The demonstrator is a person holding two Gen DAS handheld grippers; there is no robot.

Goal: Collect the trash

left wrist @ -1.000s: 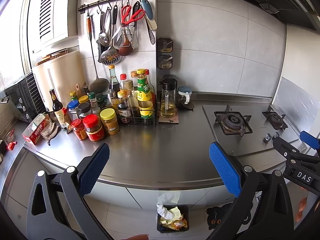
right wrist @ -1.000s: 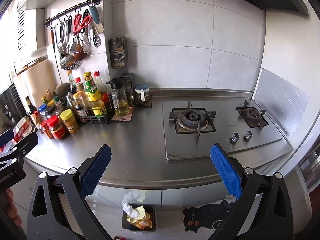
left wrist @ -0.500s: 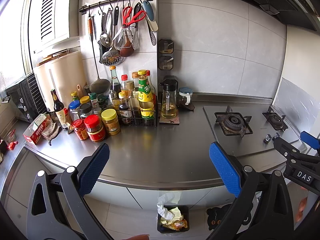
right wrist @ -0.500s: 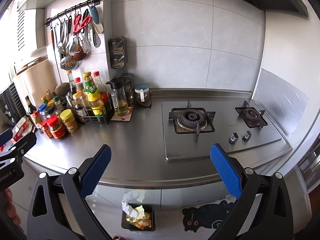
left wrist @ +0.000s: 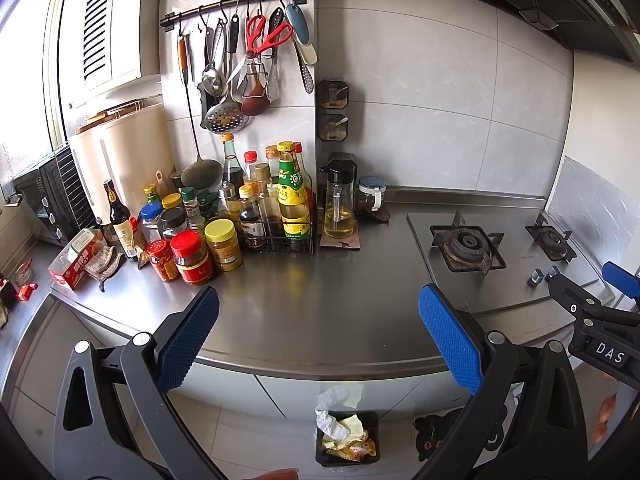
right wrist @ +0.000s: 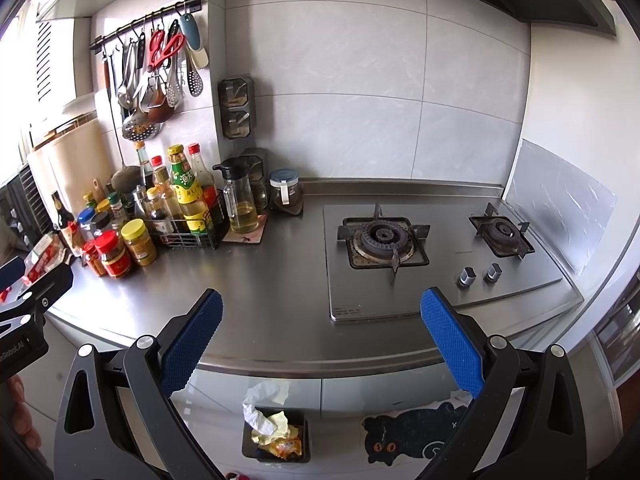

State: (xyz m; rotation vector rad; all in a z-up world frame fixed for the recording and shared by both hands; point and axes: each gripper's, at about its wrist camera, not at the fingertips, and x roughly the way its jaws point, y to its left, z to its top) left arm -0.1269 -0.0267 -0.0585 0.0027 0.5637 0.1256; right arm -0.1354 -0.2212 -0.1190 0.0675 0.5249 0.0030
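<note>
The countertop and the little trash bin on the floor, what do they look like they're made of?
The countertop looks like brushed stainless steel: grey, with soft, smeared reflections of the jars. The trash bin looks like black plastic with a matte finish, though it is too small to be sure. It holds crumpled paper and wrappers.

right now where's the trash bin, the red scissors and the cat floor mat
trash bin [right wrist: 276, 454]: right wrist view, on its front black rim.
red scissors [left wrist: 267, 38]: left wrist view, on the red handles.
cat floor mat [right wrist: 404, 436]: right wrist view, on the cat's black face.
</note>
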